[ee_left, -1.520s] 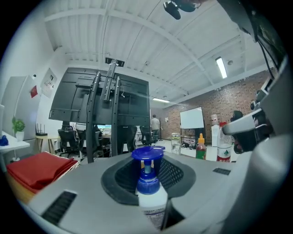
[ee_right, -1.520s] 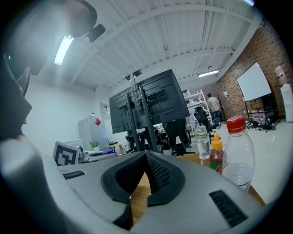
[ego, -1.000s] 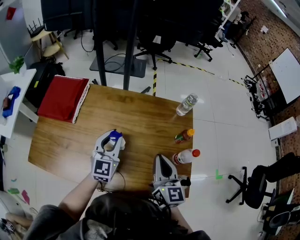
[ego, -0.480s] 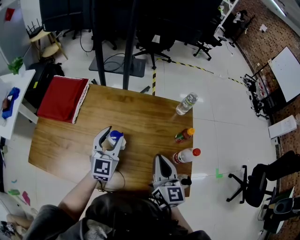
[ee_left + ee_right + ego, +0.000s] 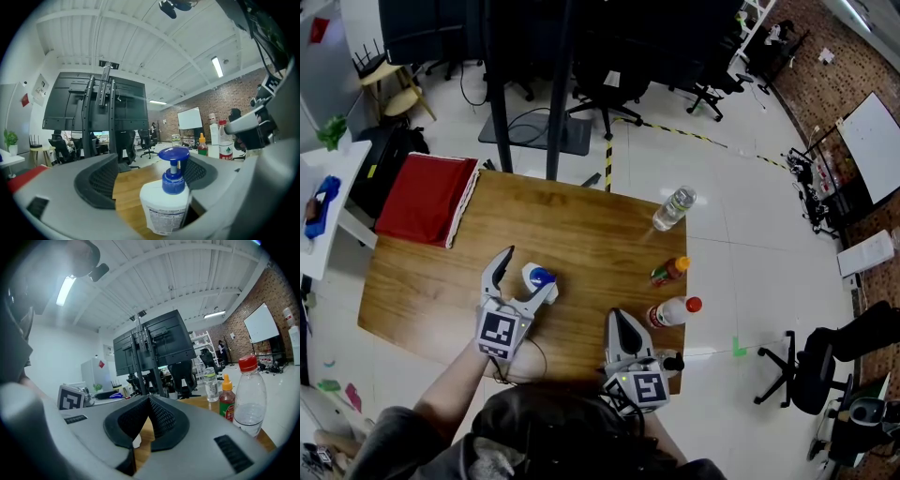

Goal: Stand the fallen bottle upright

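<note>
A white pump bottle (image 5: 536, 277) with a blue pump head stands upright on the wooden table (image 5: 581, 230), left of centre. My left gripper (image 5: 531, 270) is around it and its jaws are opening. The bottle (image 5: 168, 204) stands between them, close to the right pad (image 5: 202, 172), and the left pad (image 5: 97, 183) is well clear of it. My right gripper (image 5: 619, 317) rests shut near the table's front edge, its pads (image 5: 157, 420) pressed together with nothing between them.
Along the table's right edge stand a red-capped plastic bottle (image 5: 673, 311), a small orange-capped sauce bottle (image 5: 668, 272) and a clear water bottle (image 5: 674, 208). A folded red cloth (image 5: 427, 197) lies at the back left corner. Office chairs and a stand's legs are behind the table.
The left gripper's jaws have spread wide apart off the pump bottle, which stays standing between them. The right gripper has not moved.
</note>
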Available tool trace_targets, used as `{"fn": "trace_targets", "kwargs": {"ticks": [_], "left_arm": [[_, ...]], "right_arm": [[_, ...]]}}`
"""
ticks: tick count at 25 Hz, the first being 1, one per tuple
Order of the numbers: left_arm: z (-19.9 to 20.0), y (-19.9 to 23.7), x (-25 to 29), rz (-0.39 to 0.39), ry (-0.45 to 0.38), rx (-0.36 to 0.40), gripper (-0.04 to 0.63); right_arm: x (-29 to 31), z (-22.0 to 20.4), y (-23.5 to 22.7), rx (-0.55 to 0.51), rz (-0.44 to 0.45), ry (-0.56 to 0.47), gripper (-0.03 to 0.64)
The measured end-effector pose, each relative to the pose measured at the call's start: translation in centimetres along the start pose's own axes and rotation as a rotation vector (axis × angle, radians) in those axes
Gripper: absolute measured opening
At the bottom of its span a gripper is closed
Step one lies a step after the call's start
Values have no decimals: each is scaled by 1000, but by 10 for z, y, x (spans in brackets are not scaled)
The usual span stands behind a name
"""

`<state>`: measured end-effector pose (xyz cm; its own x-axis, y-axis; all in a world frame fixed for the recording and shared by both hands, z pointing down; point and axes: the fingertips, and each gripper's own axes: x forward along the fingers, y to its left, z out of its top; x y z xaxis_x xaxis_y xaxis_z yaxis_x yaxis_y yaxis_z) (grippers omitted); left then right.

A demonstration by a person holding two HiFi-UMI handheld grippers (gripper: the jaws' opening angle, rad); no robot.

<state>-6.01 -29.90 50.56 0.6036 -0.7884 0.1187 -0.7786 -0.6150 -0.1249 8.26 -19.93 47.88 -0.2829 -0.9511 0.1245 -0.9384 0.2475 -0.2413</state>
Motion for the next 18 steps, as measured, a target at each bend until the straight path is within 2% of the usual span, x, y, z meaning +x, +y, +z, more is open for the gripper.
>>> {"fn": "trace_targets", "kwargs": {"ticks": [7, 18], "left_arm": [[5, -11, -6, -51, 0, 17, 462], [32, -25, -23, -44, -25, 0, 462]], "right_arm": [[3, 1, 1, 1, 6, -15, 14], [-3, 6, 2, 6, 5, -29, 14]]}}
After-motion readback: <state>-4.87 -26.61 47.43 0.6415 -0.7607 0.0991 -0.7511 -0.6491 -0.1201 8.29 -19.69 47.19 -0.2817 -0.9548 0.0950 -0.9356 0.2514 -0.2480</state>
